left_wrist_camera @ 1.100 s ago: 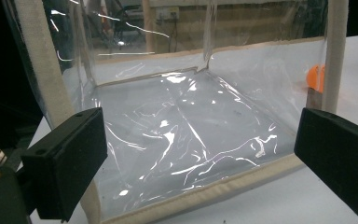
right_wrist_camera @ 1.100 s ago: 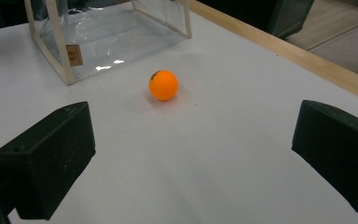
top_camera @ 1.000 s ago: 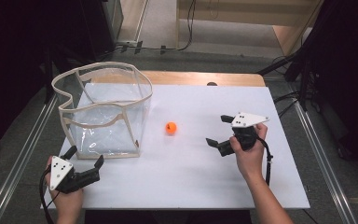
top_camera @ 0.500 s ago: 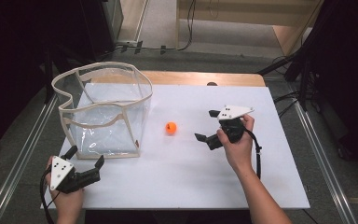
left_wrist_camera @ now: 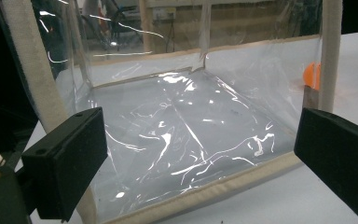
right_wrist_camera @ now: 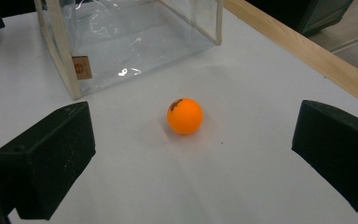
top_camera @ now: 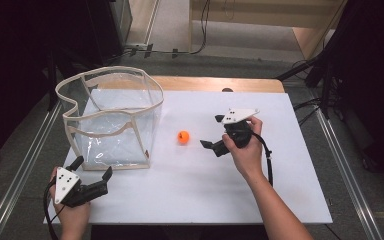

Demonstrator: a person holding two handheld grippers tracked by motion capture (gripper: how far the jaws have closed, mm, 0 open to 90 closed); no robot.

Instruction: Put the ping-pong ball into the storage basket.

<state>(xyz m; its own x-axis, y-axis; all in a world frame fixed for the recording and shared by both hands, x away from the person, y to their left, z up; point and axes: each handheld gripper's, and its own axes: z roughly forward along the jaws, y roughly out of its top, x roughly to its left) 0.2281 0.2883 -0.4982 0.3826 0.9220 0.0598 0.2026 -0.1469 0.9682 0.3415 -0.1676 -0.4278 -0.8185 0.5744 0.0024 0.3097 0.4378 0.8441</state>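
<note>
A small orange ball (top_camera: 183, 136) lies on the white tabletop (top_camera: 190, 185), just right of a clear plastic bag (top_camera: 110, 120) with beige trim that stands open-topped at the left. My right gripper (top_camera: 211, 132) is open, a short way right of the ball and pointed at it. In the right gripper view the ball (right_wrist_camera: 184, 115) lies on the table ahead of the wide-apart jaws of the right gripper (right_wrist_camera: 191, 158). My left gripper (top_camera: 92, 167) is open at the front left corner, just in front of the bag (left_wrist_camera: 182, 126), with nothing between its jaws. The ball (left_wrist_camera: 311, 75) shows through the bag's wall.
A wooden strip (top_camera: 215, 84) runs along the table's far edge, also in the right gripper view as the wooden strip (right_wrist_camera: 307, 51). Metal rails (top_camera: 345, 170) flank the table. Cables (top_camera: 200, 47) lie on the floor beyond.
My right gripper has moved left toward the ball, which now lies just ahead of its open jaws. The left gripper, the bag and the ball have stayed put.
</note>
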